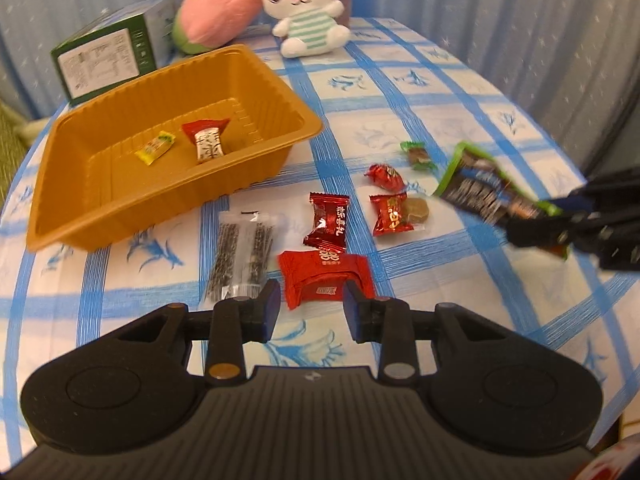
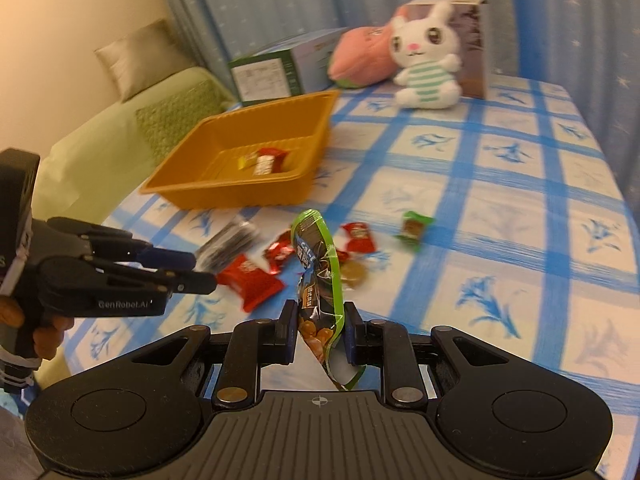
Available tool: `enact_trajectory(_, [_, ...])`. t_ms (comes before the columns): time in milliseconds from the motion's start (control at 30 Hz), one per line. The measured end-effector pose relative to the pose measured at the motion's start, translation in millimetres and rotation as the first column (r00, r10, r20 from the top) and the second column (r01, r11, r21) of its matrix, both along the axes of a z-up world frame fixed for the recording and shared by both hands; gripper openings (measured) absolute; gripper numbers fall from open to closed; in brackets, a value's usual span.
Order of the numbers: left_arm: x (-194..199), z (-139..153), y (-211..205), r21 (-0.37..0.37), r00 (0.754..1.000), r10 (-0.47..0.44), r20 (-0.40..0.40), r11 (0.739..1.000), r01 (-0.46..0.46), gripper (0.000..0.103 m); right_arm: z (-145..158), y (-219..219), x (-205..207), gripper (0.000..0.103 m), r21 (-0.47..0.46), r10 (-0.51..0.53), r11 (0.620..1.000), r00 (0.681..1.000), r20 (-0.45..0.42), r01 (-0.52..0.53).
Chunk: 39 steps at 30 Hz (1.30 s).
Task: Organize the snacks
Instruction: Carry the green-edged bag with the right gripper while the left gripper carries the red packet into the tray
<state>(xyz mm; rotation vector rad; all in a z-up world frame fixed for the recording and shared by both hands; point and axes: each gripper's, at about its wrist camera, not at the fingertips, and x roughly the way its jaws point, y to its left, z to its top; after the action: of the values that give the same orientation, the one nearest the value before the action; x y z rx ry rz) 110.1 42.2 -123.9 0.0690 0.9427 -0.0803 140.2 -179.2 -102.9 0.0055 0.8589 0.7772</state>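
A table (image 1: 460,92) covered in a white cloth with blue checks and blue flower prints stands before pale blue starred curtains (image 2: 280,0); in the right wrist view a green bed (image 2: 120,128) with a cushion lies to its left. At the far edge sit a white plush rabbit (image 1: 306,8) in a striped shirt, a pink plush (image 1: 218,16) and a green-and-white box (image 1: 108,56). An orange plastic tray (image 1: 80,184) on the left of the table holds a small yellow candy (image 1: 155,147) and a red-and-white candy (image 1: 207,140). Loose on the cloth to its right lie a clear packet of dark sticks (image 1: 240,256), several red-wrapped candies (image 1: 326,220), a round red candy (image 1: 385,176), a clear-wrapped brown sweet (image 1: 416,212) and a small green-wrapped candy (image 1: 418,156). The left gripper (image 1: 307,308) stands with its fingers apart and empty, low over a flat red packet (image 1: 324,272) that lies just beyond its tips; whether it touches the packet is hard to tell. The right gripper (image 2: 318,330) is clamped on a green-edged dark snack packet (image 2: 316,264), which is lifted clear of the table at the right, its far end blurred.
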Motion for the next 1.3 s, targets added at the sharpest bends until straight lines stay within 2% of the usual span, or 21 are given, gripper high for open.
enact_trajectory(33, [2, -2, -2, 0.017, 1.0, -0.011, 0.002, 1.0, 0.011, 0.036, -1, -5, 1, 0.023, 0.001, -0.011, 1.0, 1.0, -0.002, 0.011])
enact_trajectory(300, [20, -22, -8, 0.119, 0.994, -0.106, -0.03, 0.987, 0.109, 0.044, -4, -29, 4, 0.023, 0.006, -0.082, 0.997, 0.996, -0.023, 0.082])
enact_trajectory(367, [23, -24, -12, 0.129, 0.99, -0.138, -0.03, 0.982, 0.14, 0.049, -5, -33, 6, 0.023, 0.008, -0.093, 0.996, 0.995, -0.029, 0.093])
enact_trajectory(400, [25, -24, -14, 0.132, 0.988, -0.149, -0.033, 0.98, 0.152, 0.055, -5, -34, 6, 0.023, 0.008, -0.098, 0.995, 0.995, -0.031, 0.098])
enact_trajectory(567, [35, -29, -21, 0.124, 0.979, -0.197, -0.054, 0.971, 0.202, 0.056, -7, -39, 10, 0.023, 0.011, -0.122, 0.992, 0.992, -0.044, 0.122])
enact_trajectory(667, [41, -32, -23, 0.109, 0.973, -0.22, -0.074, 0.968, 0.227, 0.054, -9, -40, 13, 0.023, 0.008, -0.133, 0.991, 0.99, -0.051, 0.134])
enact_trajectory(800, [47, -34, -23, 0.073, 0.968, -0.23, -0.097, 0.969, 0.237, 0.046, -10, -41, 15, 0.023, 0.005, -0.149, 0.989, 0.987, -0.058, 0.15])
enact_trajectory(867, [49, -34, -23, 0.049, 0.966, -0.239, -0.1, 0.968, 0.245, 0.039, -11, -42, 17, 0.023, 0.004, -0.157, 0.988, 0.986, -0.059, 0.157])
enact_trajectory(933, [51, -34, -23, 0.025, 0.964, -0.243, -0.105, 0.969, 0.247, 0.029, -11, -41, 17, 0.023, 0.002, -0.163, 0.987, 0.985, -0.061, 0.163])
enact_trajectory(1167, [48, -28, -18, -0.016, 0.968, -0.233, -0.091, 0.973, 0.232, 0.025, -9, -33, 20, 0.023, 0.003, -0.164, 0.986, 0.985, -0.057, 0.165])
enact_trajectory(1300, [42, -15, -10, -0.034, 0.976, -0.211, -0.06, 0.977, 0.209, 0.024, -7, -25, 24, 0.023, 0.008, -0.157, 0.987, 0.986, -0.053, 0.158])
